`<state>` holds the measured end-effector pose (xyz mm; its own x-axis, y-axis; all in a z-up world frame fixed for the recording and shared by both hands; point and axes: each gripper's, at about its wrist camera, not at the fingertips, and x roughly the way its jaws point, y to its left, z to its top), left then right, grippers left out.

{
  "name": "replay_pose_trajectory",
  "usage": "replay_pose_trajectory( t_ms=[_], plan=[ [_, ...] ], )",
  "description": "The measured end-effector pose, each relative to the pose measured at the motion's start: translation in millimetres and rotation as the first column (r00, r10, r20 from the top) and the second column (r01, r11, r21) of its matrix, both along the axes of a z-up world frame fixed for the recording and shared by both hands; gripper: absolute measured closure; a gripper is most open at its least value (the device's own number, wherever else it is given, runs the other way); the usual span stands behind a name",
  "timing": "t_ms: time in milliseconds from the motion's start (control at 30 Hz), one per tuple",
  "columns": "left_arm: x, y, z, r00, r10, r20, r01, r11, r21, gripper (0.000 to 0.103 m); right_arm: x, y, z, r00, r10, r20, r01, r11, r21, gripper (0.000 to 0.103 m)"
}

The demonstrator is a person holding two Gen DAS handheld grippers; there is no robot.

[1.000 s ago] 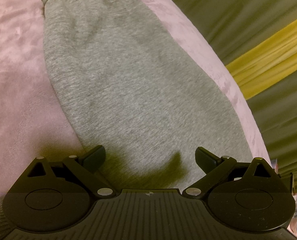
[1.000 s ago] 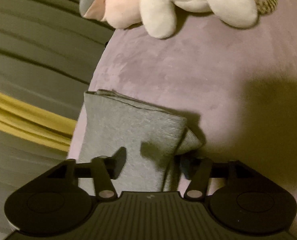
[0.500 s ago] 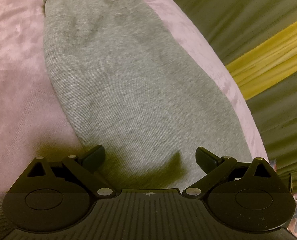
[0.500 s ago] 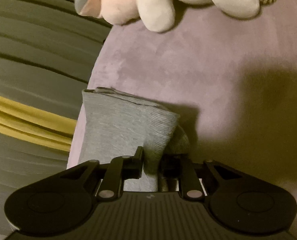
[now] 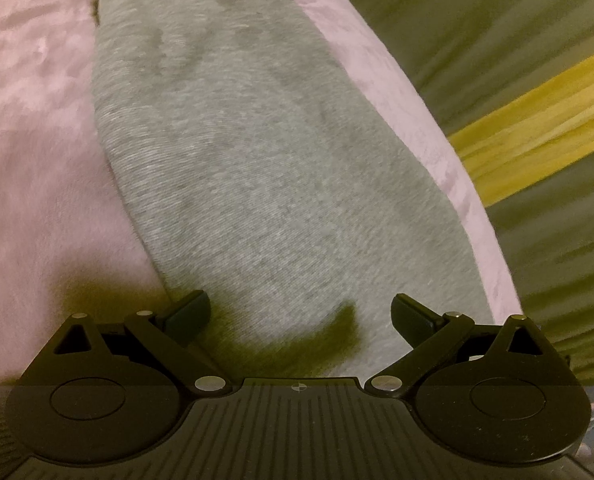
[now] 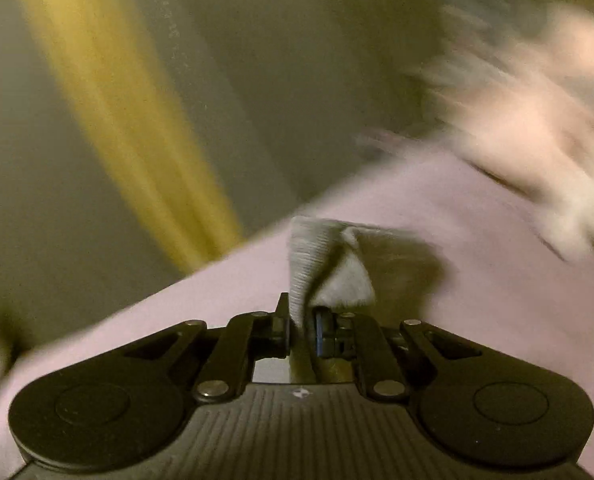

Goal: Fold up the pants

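Grey pants (image 5: 257, 160) lie flat on a pale pink cushion (image 5: 29, 160) in the left wrist view, waistband at the far end near the top. My left gripper (image 5: 301, 314) is open just above the near part of the pants, fingers spread and holding nothing. In the right wrist view my right gripper (image 6: 299, 322) is shut on the ribbed cuff end of the grey pants (image 6: 317, 264), lifted off the pink cushion (image 6: 477, 280). That view is motion-blurred.
An olive cover with a yellow stripe (image 5: 537, 92) lies past the cushion's right edge; the stripe (image 6: 129, 128) also shows blurred in the right wrist view. A white and pink plush toy (image 6: 537, 112) sits blurred at the far right of the cushion.
My right gripper closed on the pants cuff and swung up and round with it, so the view tilted and blurred. My left gripper stayed open and nearly still.
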<state>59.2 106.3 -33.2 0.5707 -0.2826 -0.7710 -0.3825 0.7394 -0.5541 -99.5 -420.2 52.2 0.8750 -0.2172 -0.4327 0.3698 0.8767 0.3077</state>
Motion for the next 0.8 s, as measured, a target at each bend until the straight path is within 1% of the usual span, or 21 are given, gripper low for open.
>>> replay_pose_trajectory(
  t_ms=[33, 67, 100, 133, 167, 233, 267, 300, 333, 367, 400, 467, 500, 533, 567, 600, 633, 667, 700, 767, 800],
  plan=[
    [-0.2, 1.4, -0.1, 1.0, 0.007, 0.001, -0.007, 1.0, -0.01, 0.002, 16.4, 39.5, 2.3, 0.99, 0.141, -0.01, -0.142, 0.988, -0.056, 0.092],
    [-1.5, 3.5, 0.0, 1.0, 0.016, 0.003, -0.016, 1.0, -0.022, 0.002, 26.2, 66.6, -1.2, 0.975, 0.222, -0.029, -0.223, 0.97, -0.092, 0.092],
    [-3.4, 5.6, 0.2, 1.0, 0.026, 0.007, -0.026, 0.999, -0.036, 0.002, 38.8, 103.8, -14.1, 0.945, 0.32, -0.071, -0.327, 0.935, -0.138, 0.092],
    [-4.8, 7.2, 0.5, 0.999, 0.032, 0.009, -0.032, 0.999, -0.043, 0.002, 47.7, 128.9, -29.3, 0.919, 0.377, -0.115, -0.392, 0.906, -0.158, 0.092],
    [-6.6, 8.1, 1.1, 0.999, 0.036, 0.013, -0.035, 0.998, -0.045, 0.002, 55.4, 151.2, -48.1, 0.895, 0.411, -0.173, -0.437, 0.885, -0.162, 0.092],
    [-8.2, 8.2, 2.4, 0.999, 0.029, 0.021, -0.029, 0.999, -0.043, 0.002, 69.1, 183.1, -99.3, 0.828, 0.474, -0.301, -0.512, 0.857, -0.058, 0.092],
    [-8.1, 7.7, 2.8, 0.999, 0.021, 0.026, -0.02, 0.999, -0.039, 0.002, 75.3, 192.1, -122.2, 0.784, 0.492, -0.377, -0.539, 0.842, -0.021, 0.092],
    [-7.9, 6.1, 3.0, 1.0, 0.011, 0.029, -0.01, 0.999, -0.034, 0.002, 72.8, 199.9, -142.8, 0.769, 0.482, -0.42, -0.549, 0.834, -0.049, 0.092],
    [-7.1, 5.4, 2.8, 1.0, 0.006, 0.028, -0.005, 1.0, -0.029, 0.002, 63.9, 202.6, -144.0, 0.787, 0.482, -0.386, -0.555, 0.826, -0.101, 0.092],
    [-5.7, 4.2, 1.9, 1.0, 0.0, 0.024, 0.0, 1.0, -0.028, 0.002, 61.8, 203.6, -141.1, 0.781, 0.485, -0.394, -0.565, 0.817, -0.114, 0.093],
    [-4.6, 3.6, 1.2, 1.0, -0.006, 0.026, 0.007, 0.999, -0.034, 0.002, 64.0, 197.8, -135.3, 0.78, 0.483, -0.397, -0.555, 0.828, -0.084, 0.093],
    [-1.1, 1.4, 0.5, 1.0, -0.016, 0.024, 0.017, 0.999, -0.038, 0.002, 64.6, 181.1, -123.4, 0.796, 0.474, -0.376, -0.511, 0.86, 0.001, 0.093],
    [0.1, -1.3, 1.9, 0.999, -0.032, 0.028, 0.033, 0.999, -0.038, 0.002, 61.6, 169.0, -118.1, 0.815, 0.466, -0.343, -0.481, 0.875, 0.047, 0.092],
    [2.3, -5.4, 4.2, 0.997, -0.066, 0.037, 0.067, 0.997, -0.032, 0.002, 56.3, 156.5, -112.6, 0.841, 0.451, -0.298, -0.444, 0.891, 0.095, 0.089],
    [3.9, -12.9, 7.9, 0.992, -0.115, 0.053, 0.116, 0.993, -0.011, 0.002, 50.0, 138.0, -108.7, 0.872, 0.424, -0.244, -0.392, 0.904, 0.17, 0.084],
    [5.0, -22.9, 12.4, 0.982, -0.174, 0.078, 0.173, 0.985, 0.022, 0.002, 44.4, 122.8, -109.0, 0.893, 0.395, -0.214, -0.347, 0.909, 0.229, 0.069],
    [6.1, -34.6, 16.9, 0.966, -0.238, 0.099, 0.232, 0.971, 0.061, 0.002, 39.6, 104.2, -111.0, 0.921, 0.344, -0.186, -0.279, 0.911, 0.303, 0.054],
    [7.3, -44.2, 20.0, 0.953, -0.281, 0.11, 0.272, 0.958, 0.089, 0.002, 36.6, 88.6, -115.4, 0.939, 0.302, -0.167, -0.222, 0.9, 0.375, 0.05],
    [8.3, -57.0, 23.6, 0.935, -0.333, 0.125, 0.32, 0.941, 0.113, 0.002, 32.7, 77.7, -120.0, 0.952, 0.265, -0.153, -0.172, 0.877, 0.449, 0.05],
    [13.2, -84.4, 28.3, 0.887, -0.441, 0.133, 0.427, 0.896, 0.126, 0.002, 20.3, 53.8, -130.7, 0.978, 0.167, -0.127, -0.061, 0.804, 0.591, 0.049],
    [17.6, -101.6, 31.3, 0.852, -0.508, 0.128, 0.493, 0.86, 0.134, 0.002, 17.1, 47.7, -133.4, 0.982, 0.14, -0.128, -0.032, 0.789, 0.613, 0.047]
  ],
)
